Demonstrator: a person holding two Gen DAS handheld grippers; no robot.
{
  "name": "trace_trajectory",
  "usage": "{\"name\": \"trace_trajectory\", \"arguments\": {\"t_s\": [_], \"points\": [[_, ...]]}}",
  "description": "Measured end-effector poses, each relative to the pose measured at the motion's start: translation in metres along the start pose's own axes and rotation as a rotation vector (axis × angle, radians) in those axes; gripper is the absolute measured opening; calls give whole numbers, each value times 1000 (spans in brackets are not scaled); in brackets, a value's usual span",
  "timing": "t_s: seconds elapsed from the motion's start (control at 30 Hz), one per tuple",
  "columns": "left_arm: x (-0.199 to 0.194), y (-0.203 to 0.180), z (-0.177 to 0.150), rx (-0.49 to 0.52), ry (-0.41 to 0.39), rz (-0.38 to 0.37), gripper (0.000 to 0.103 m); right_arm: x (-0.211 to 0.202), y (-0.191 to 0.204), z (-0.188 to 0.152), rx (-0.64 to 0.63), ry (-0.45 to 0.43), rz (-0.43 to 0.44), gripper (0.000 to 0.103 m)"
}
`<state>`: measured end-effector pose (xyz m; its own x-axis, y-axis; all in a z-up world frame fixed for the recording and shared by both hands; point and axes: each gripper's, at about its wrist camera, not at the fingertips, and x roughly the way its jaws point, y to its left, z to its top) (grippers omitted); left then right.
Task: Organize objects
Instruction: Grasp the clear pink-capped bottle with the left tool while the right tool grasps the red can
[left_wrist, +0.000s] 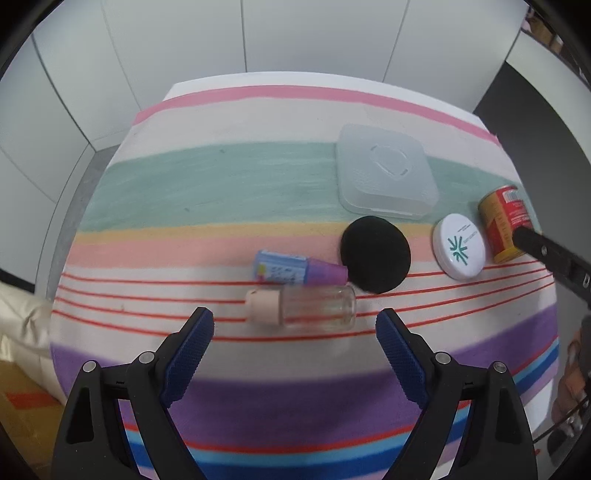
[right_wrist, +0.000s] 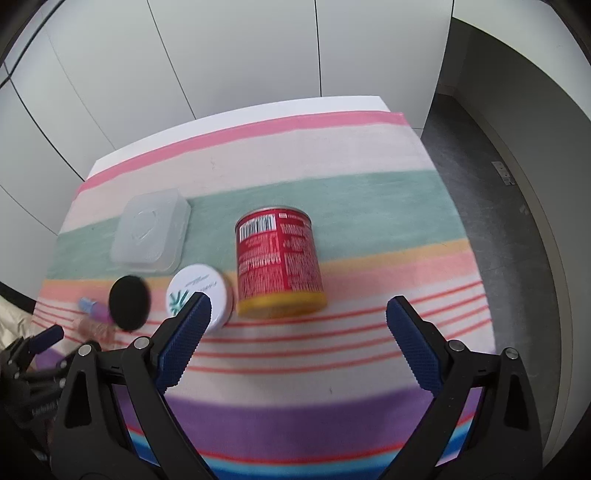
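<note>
Nearest our left claw (left_wrist: 295, 323), whose blue pads are spread wide with nothing between them, a clear glass bottle (left_wrist: 303, 308) lies on its side on the striped surface (left_wrist: 184, 192), touching a small blue-and-purple tube (left_wrist: 284, 271) and a black round pad (left_wrist: 375, 254). Our right claw (right_wrist: 299, 314) also gapes empty before the upright red can (right_wrist: 279, 262), with the white round compact (right_wrist: 201, 293) just left of it and the translucent box (right_wrist: 151, 230) behind.

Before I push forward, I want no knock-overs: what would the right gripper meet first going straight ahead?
Probably the red can, standing upright between the open right gripper fingers' line; depth is unclear.
</note>
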<state>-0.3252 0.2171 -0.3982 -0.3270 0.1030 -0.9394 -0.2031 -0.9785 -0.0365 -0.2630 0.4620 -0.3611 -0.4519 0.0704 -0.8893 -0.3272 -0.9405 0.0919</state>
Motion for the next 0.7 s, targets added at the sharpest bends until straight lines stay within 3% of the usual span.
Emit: {"name": "trace_trajectory", "arguments": {"t_s": [0.07,0.13,0.17,0.2,0.43,0.7], "points": [[8,-2,1,0,4,25,90,8,3,3,-8,-1,4,98],[14,-2,2,-20,5,24,79,15,7,6,-24,-2,-6,91],[14,-1,3,-24,-1,28,64,19,9,6,-31,4,-8,77],[12,-1,4,-18,-21,44,62,24,11,7,-43,23,-6,59],[-7,-8,10,39,-73,45,62,20,13,5,-74,35,-53,59],[-36,-13,14,27,-111,61,62,-9,14,7,-90,7,-86,59]]}}
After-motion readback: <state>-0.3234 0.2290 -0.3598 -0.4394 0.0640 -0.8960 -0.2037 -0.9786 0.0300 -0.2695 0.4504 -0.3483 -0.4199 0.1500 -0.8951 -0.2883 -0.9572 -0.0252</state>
